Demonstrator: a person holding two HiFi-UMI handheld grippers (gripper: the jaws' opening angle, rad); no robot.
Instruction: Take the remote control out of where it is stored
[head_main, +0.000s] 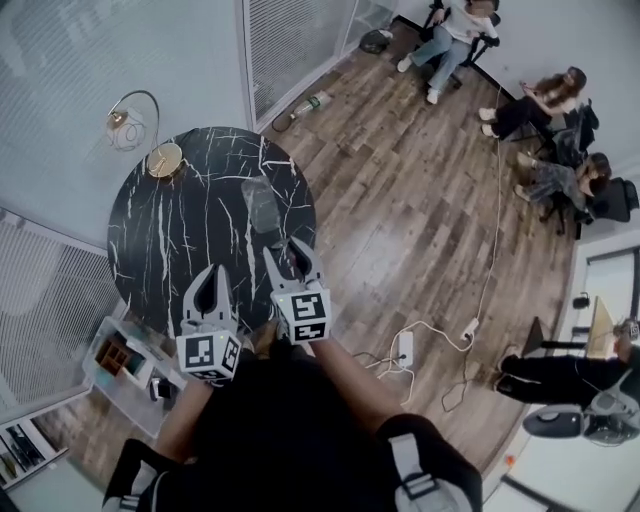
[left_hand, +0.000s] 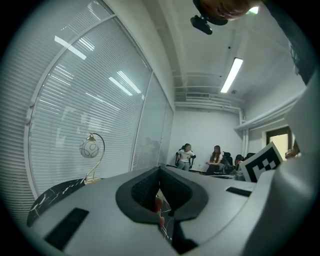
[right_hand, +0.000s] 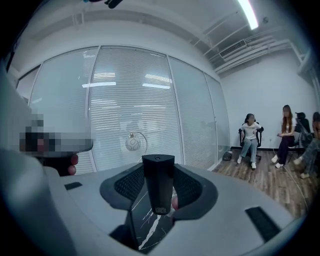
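Observation:
A black remote control (right_hand: 158, 190) stands upright between the jaws of my right gripper (right_hand: 158, 170), which is shut on it. In the head view this right gripper (head_main: 288, 256) is over the near part of the round black marble table (head_main: 190, 220), the dark remote (head_main: 296, 264) between its fingers. A clear, see-through holder (head_main: 262, 203) stands on the table just beyond it. My left gripper (head_main: 214, 275) hovers at the table's near edge, shut, with nothing in it. In the left gripper view, the left gripper (left_hand: 160, 171) has its tips together.
A gold arc lamp (head_main: 150, 140) with a globe stands at the table's far left. A clear plastic organiser (head_main: 120, 365) sits on the floor at left. A power strip (head_main: 405, 348) and cables lie on the wood floor. Several people sit at the far right.

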